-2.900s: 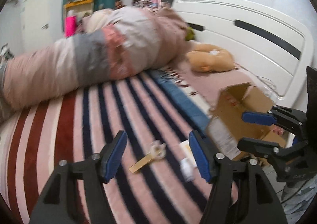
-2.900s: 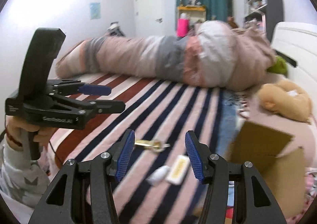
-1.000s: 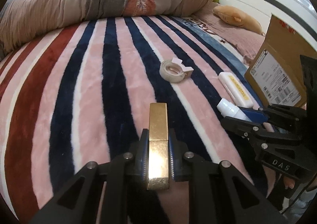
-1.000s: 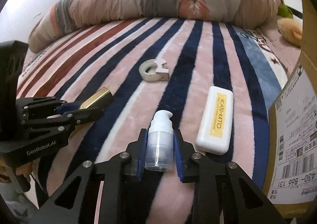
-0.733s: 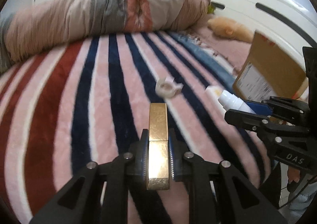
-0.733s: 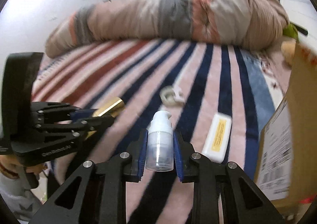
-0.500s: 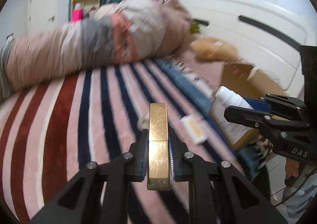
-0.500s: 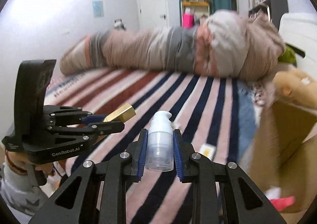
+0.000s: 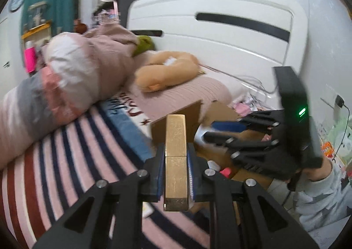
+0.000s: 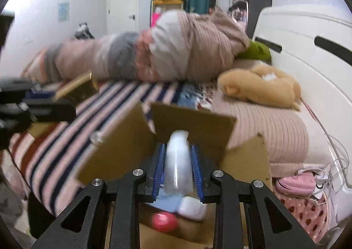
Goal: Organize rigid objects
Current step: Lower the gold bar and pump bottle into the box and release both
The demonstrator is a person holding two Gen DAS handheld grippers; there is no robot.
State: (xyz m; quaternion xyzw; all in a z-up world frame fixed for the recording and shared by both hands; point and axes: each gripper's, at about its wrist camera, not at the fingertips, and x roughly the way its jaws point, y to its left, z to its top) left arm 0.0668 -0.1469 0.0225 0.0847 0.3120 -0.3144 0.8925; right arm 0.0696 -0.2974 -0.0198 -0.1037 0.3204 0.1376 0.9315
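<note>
Left wrist view: the left gripper (image 9: 176,172) is clamped on a gold rectangular bar (image 9: 176,161), which lies lengthwise between the blue-padded fingers (image 9: 160,172) and projects forward beyond their tips. The bar is held in the air above the striped blanket (image 9: 66,161), its far end overlapping the near wall of the open cardboard box (image 9: 193,114) that stands to the right of the blanket. The right gripper (image 9: 211,131) appears at the right of this view, reaching leftward over the box opening; the person's hand (image 9: 316,165) grasps its handle, the sleeve pale with star shapes.

Right wrist view: the right gripper (image 10: 177,172) is closed on a white pump bottle (image 10: 178,161), which stands upright between the fingers (image 10: 197,172), nozzle end farthest from the camera. The bottle is poised above the box interior, where a pink rounded object (image 10: 165,221) and a white capsule-shaped object (image 10: 191,206) lie on something pale blue; motion blur hides finer detail. The left gripper with the bar shows blurred at the far left edge.

Background: a rolled quilt (image 10: 143,57) lies across the far side of the bed; a tan plush toy (image 10: 261,86) rests on a pink ribbed pillow (image 10: 275,130) before the white headboard (image 9: 220,35).
</note>
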